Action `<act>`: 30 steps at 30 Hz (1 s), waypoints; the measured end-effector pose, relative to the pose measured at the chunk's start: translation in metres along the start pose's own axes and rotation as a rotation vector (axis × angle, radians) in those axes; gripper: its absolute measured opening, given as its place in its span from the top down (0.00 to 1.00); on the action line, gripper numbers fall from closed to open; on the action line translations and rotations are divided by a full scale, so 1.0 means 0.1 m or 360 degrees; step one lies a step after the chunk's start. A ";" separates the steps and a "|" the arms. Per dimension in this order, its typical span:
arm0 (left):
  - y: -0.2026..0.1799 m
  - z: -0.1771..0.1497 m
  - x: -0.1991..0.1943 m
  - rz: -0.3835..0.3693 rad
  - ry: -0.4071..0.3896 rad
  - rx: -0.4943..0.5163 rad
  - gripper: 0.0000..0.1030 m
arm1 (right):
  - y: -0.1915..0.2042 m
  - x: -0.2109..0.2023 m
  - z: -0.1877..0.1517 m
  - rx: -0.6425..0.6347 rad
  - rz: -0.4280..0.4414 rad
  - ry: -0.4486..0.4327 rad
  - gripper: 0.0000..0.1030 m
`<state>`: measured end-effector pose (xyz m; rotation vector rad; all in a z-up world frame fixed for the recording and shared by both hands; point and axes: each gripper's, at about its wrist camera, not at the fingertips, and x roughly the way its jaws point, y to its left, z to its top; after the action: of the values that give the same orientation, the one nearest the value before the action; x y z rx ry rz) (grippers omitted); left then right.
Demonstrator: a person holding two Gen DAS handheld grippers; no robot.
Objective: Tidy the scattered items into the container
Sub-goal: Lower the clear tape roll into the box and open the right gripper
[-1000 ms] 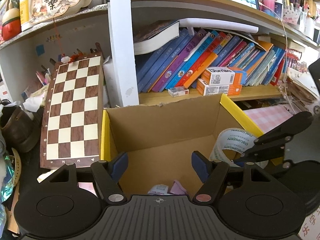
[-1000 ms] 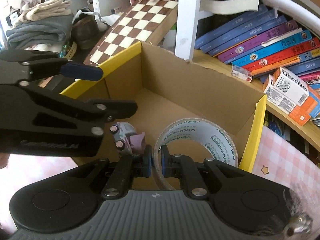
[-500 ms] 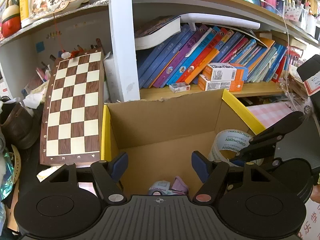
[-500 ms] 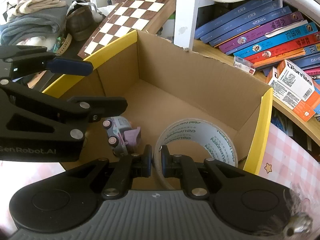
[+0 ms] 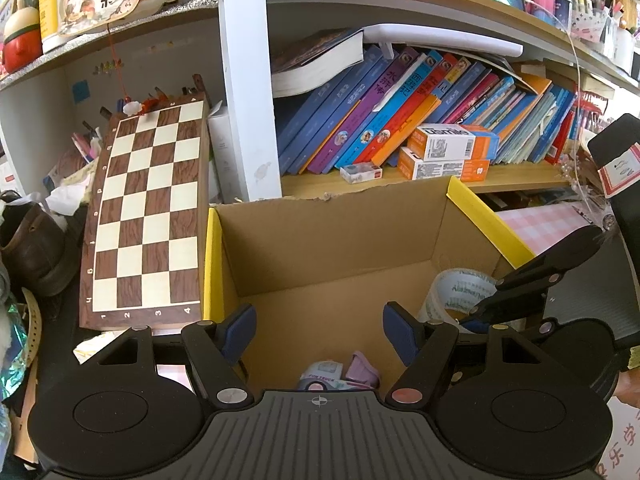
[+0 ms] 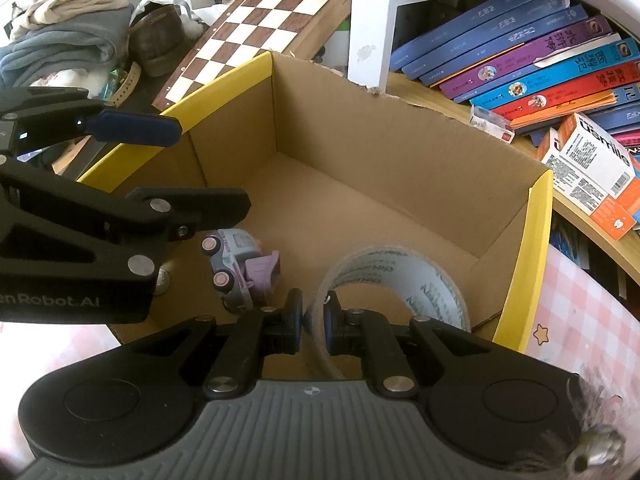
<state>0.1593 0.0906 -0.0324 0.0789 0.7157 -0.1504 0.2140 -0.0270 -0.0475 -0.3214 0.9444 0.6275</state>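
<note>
Cardboard box (image 6: 360, 128) with yellow-taped rims stands open-topped on the desk, in front of a bookshelf. Right hand-held gripper (image 6: 313, 320) clenched on a roll of clear tape (image 6: 436, 292): pads pinch the roll's wall on its near left side, one inside the ring and one outside. Roll stands upright on edge, inside the box at its near right corner; whether it rests on the box floor, cannot tell. In the left wrist view the tape (image 5: 452, 292) shows low against the right wall, partly behind the right gripper's fingers. Left hand-held gripper (image 5: 318, 332) released, jaws apart with nothing between them, hovering over the box's near left part. Toy truck (image 6: 236, 268), pale blue with a lilac bed, lies on the box floor near the front wall, just left of the tape and apart from it. Chessboard (image 5: 148, 212) leans beside the box on the left. Slanting books (image 5: 400, 104) and orange-and-white cartons (image 5: 452, 152) on the shelf behind.
</note>
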 end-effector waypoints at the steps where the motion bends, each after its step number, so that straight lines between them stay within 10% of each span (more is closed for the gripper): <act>1: 0.00 0.00 0.00 0.0001 0.0000 -0.0001 0.31 | 0.00 0.00 0.00 0.0001 0.0000 0.0001 0.89; 30: 0.01 0.00 -0.03 0.0002 -0.0008 -0.0006 0.30 | 0.00 -0.04 -0.02 0.0004 -0.0028 -0.0028 0.75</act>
<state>0.1574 0.0921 -0.0308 0.0755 0.7109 -0.1483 0.2107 -0.0293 -0.0453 -0.3209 0.9243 0.6120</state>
